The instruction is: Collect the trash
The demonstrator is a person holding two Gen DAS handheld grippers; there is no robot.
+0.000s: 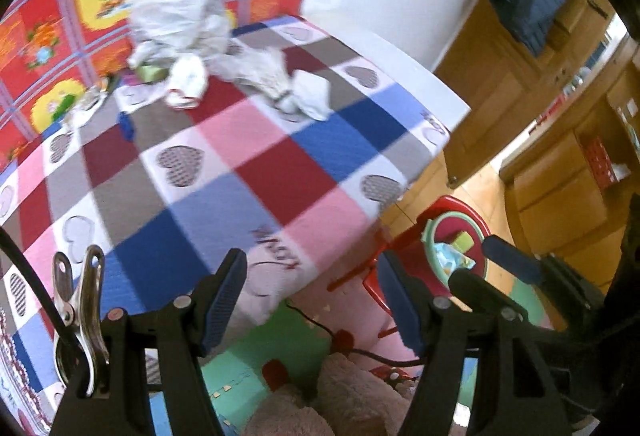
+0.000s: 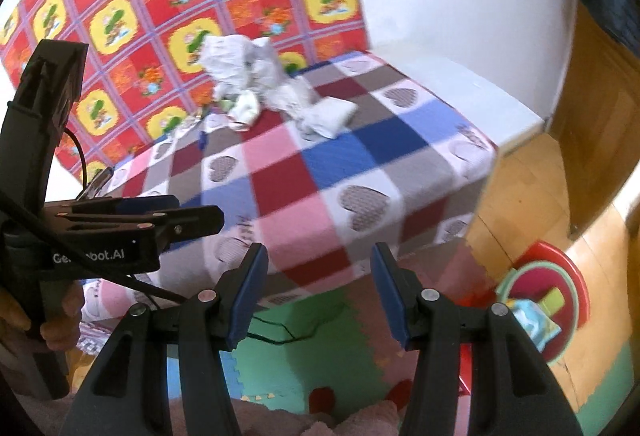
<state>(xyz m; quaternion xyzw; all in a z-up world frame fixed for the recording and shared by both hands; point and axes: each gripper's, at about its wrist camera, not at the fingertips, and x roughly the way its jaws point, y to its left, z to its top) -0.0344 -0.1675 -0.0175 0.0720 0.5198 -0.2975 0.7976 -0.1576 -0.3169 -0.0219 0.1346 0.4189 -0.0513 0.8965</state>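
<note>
Right wrist view: bed (image 2: pixel 400 164) edge borders open mat (image 2: pixel 316 352).

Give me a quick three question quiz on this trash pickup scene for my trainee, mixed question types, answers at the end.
1. True or false: the right gripper is holding a piece of trash.
2. Where does the crumpled white bag lie? A) on the floor mat B) on the checkered blanket's far end, by the patterned wall cloth C) in the bin
3. Fill in: the round bin with wrappers in it stands on the ____.

Key: 1 false, both grippers' jaws stand open and empty; 2 B; 3 floor.
</note>
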